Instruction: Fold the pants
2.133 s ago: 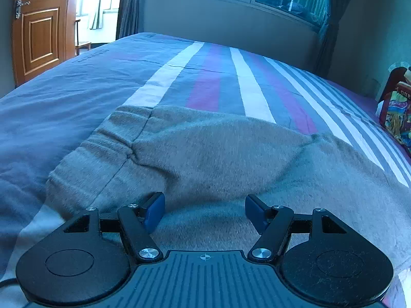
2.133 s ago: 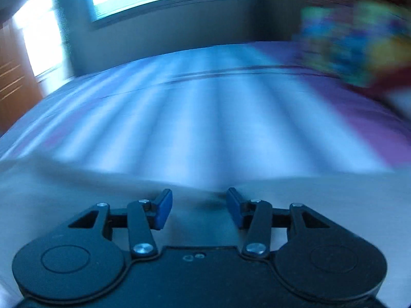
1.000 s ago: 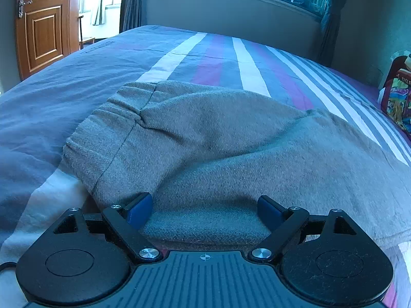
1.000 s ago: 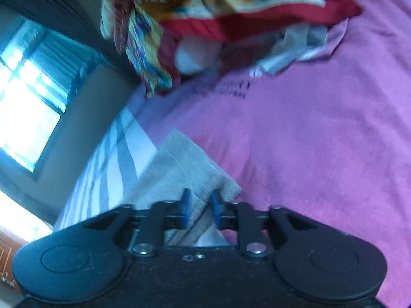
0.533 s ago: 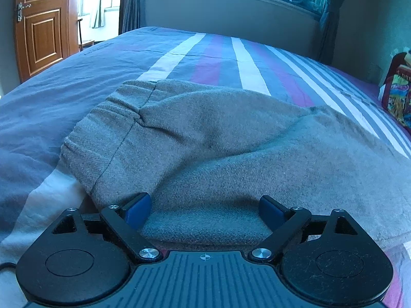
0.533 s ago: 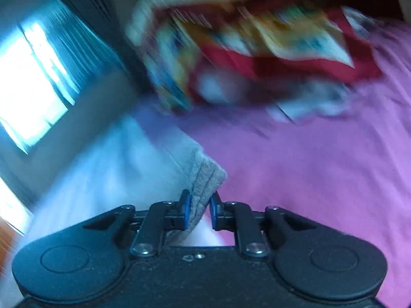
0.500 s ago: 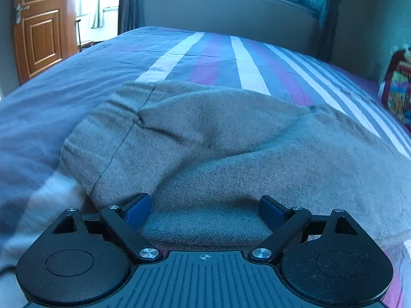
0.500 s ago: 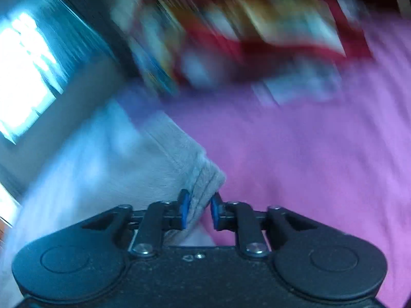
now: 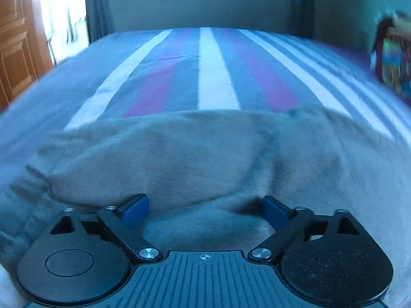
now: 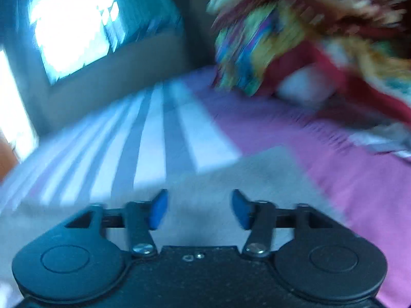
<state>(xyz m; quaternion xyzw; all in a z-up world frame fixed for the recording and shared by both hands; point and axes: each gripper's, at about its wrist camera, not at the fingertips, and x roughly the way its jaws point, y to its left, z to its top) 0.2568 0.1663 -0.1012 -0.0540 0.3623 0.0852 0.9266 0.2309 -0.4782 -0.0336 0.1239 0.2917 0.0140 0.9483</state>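
Grey pants [image 9: 195, 159] lie folded flat across a striped bed cover [image 9: 215, 77]. In the left wrist view my left gripper [image 9: 205, 210] hovers over their near edge, its jaws wide and still opening, the blue pads [image 9: 133, 209] pressing on nothing. The right wrist view is blurred: the leg end of the pants [image 10: 231, 179] lies flat under my right gripper [image 10: 199, 209]. Its jaws are opening, and the cloth lies below the blue fingertips [image 10: 158, 209], not pinched between them.
A heap of colourful cloth [image 10: 308, 51] sits at the right on a pink sheet [image 10: 346, 179], also seen as the colourful cloth [image 9: 393, 66] at the far right. A wooden door [image 9: 15, 56] is at the left, a window [image 10: 69, 28] behind the bed.
My right gripper let go of the pants' leg end, rolled level and drew back over it. My left gripper spread a little wider and shifted right along the pants.
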